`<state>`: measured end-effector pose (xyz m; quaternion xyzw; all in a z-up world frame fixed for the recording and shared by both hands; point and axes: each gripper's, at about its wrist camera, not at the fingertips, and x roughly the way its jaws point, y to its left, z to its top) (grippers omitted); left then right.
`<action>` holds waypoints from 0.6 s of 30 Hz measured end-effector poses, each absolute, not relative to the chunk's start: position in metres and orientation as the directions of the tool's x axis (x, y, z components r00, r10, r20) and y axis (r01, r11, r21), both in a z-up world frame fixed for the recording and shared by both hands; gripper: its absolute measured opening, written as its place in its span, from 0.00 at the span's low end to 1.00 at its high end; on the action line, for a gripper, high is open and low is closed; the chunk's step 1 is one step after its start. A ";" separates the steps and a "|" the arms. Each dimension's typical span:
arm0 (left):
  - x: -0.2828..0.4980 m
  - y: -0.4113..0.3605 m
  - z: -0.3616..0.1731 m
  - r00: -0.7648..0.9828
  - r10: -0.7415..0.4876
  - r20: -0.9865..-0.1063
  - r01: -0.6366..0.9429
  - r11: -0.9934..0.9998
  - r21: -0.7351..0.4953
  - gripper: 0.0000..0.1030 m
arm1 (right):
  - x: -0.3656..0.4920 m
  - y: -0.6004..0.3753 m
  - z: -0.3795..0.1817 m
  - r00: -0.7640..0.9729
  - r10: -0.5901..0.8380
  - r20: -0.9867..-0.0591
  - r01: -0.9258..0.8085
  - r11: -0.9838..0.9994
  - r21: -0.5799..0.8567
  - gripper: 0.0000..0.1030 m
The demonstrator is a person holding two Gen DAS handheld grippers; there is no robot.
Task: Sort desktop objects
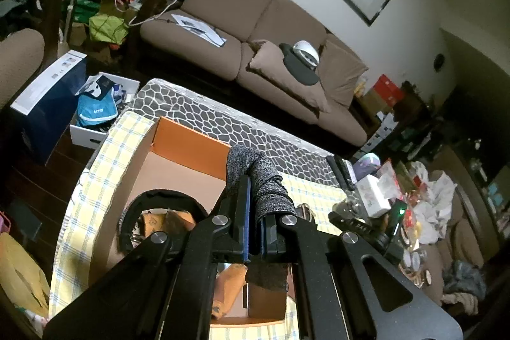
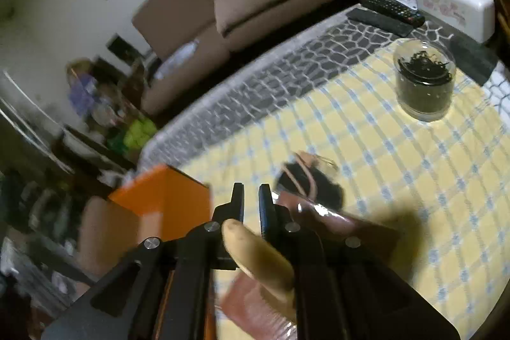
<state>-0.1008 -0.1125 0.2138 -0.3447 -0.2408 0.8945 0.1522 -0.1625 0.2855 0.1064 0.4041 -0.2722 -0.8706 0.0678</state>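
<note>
My left gripper [image 1: 253, 209] is shut on a grey knitted sock [image 1: 255, 168], which hangs above the open orange box [image 1: 191, 139]. Inside the box lie a black curved band [image 1: 159, 198] and an orange pouch [image 1: 229, 285]. In the blurred right wrist view, my right gripper [image 2: 251, 191] has its jaws nearly together, with a tan oblong thing [image 2: 258, 254] caught between the pads near their base. It hovers over the yellow checked cloth [image 2: 398, 164], beside the orange box [image 2: 159, 196]. A black item with a pink strap [image 2: 312, 187] and a reddish flat thing in shiny wrap [image 2: 338, 223] lie just beyond it.
A glass jar of dark leaves [image 2: 424, 82] stands on the cloth at the right. A white tissue box [image 2: 452, 5] and black remotes [image 2: 389, 10] sit at the far table edge. A brown sofa [image 1: 255, 31] runs behind the table, and boxes clutter the floor [image 1: 95, 107].
</note>
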 end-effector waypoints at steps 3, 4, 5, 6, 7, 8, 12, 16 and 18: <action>-0.101 -0.113 0.214 -0.716 0.443 -0.539 -0.107 -0.833 -0.543 0.04 | -0.160 0.285 0.105 -0.663 -0.349 -0.663 -0.090 -0.841 0.533 0.07; -0.101 -0.114 0.215 -0.717 0.445 -0.537 -0.107 -0.831 -0.546 0.04 | -0.159 0.285 0.108 -0.669 -0.354 -0.654 -0.083 -0.838 0.539 0.07; -0.100 -0.115 0.216 -0.719 0.445 -0.533 -0.107 -0.830 -0.548 0.04 | -0.157 0.285 0.114 -0.678 -0.361 -0.640 -0.071 -0.835 0.546 0.07; -0.100 -0.116 0.217 -0.722 0.445 -0.529 -0.107 -0.828 -0.550 0.04 | -0.156 0.284 0.121 -0.687 -0.366 -0.627 -0.057 -0.834 0.549 0.07; -0.099 -0.117 0.218 -0.724 0.445 -0.527 -0.107 -0.827 -0.552 0.04 | -0.154 0.281 0.130 -0.695 -0.377 -0.612 -0.038 -0.831 0.555 0.07; -0.099 -0.118 0.218 -0.725 0.445 -0.526 -0.107 -0.827 -0.552 0.04 | -0.153 0.278 0.137 -0.701 -0.385 -0.601 -0.025 -0.828 0.560 0.07; -0.100 -0.124 0.215 -0.721 0.442 -0.534 -0.097 -0.827 -0.554 0.04 | -0.149 0.260 0.166 -0.717 -0.419 -0.556 0.042 -0.823 0.566 0.05; -0.107 -0.125 0.205 -0.689 0.437 -0.578 -0.077 -0.838 -0.541 0.04 | -0.152 0.238 0.192 -0.717 -0.465 -0.519 0.104 -0.808 0.580 0.05; -0.112 -0.124 0.198 -0.672 0.426 -0.605 -0.064 -0.848 -0.526 0.04 | -0.160 0.224 0.206 -0.705 -0.482 -0.520 0.131 -0.809 0.572 0.04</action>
